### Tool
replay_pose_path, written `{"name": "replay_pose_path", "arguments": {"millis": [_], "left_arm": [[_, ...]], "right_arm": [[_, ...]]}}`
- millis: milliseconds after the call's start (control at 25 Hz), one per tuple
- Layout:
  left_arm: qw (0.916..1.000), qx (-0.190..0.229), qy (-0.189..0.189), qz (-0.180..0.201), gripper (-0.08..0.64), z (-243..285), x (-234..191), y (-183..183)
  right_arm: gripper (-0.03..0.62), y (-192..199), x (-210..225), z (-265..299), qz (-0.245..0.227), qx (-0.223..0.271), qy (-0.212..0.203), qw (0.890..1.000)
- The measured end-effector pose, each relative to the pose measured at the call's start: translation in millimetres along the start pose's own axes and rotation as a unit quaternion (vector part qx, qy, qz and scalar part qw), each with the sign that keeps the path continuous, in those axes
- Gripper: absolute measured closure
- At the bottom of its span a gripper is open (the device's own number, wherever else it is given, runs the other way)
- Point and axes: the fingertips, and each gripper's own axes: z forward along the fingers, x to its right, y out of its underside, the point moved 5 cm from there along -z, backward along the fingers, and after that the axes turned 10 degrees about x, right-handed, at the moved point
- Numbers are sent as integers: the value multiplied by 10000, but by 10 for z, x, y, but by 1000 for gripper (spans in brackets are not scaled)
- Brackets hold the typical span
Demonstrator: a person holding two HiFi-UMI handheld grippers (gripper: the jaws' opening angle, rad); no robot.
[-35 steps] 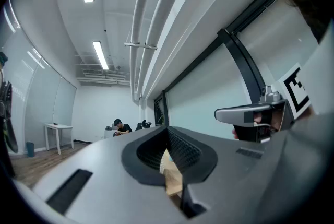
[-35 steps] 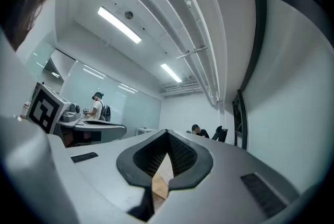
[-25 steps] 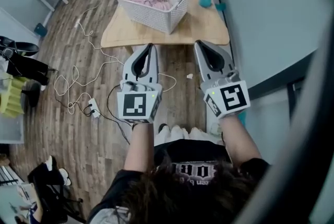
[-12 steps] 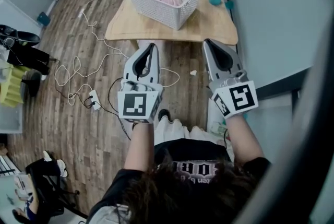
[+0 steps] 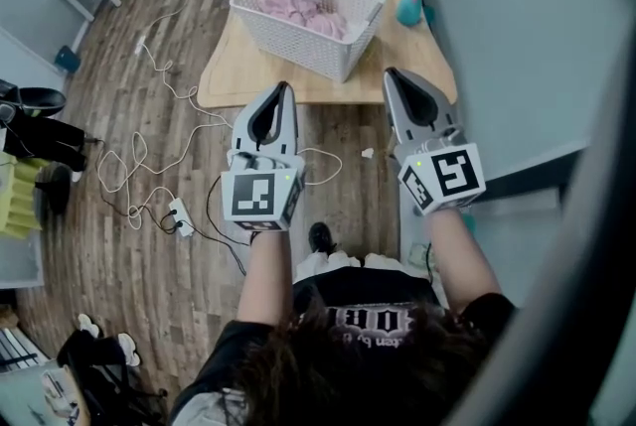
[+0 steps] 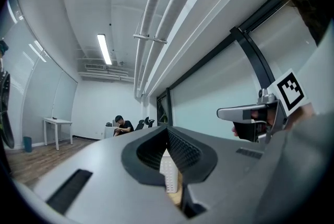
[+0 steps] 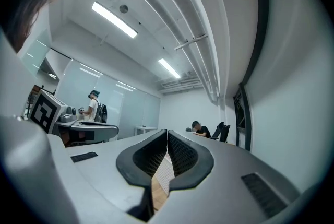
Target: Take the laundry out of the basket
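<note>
— Where is the laundry lying?

— The pink laundry [image 5: 298,2] is lying in the white basket [image 5: 298,52], which is sitting near the table's [image 5: 234,76] near edge, long side running across.

— And the grippers?

— The left gripper [image 5: 285,88] and right gripper [image 5: 390,74] are both hanging just short of that edge, jaws pressed together and holding nothing. The heap is lying straight ahead of the left one, which looks nearer. The right is pointing along the basket's right side.

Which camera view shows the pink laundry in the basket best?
The head view: it looks down into the white basket, where the pink laundry lies in the open. Both gripper views show only a sliver of the basket's mesh wall, and none of the laundry.
</note>
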Motion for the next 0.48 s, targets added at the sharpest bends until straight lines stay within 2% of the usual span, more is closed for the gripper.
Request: {"name": "replay_pose_path", "arguments": {"millis": [480], "left_arm": [[9972, -9, 729, 184, 569, 681, -539, 203]], "right_arm": [[565, 239, 72, 800, -37, 0, 434, 9991]]}}
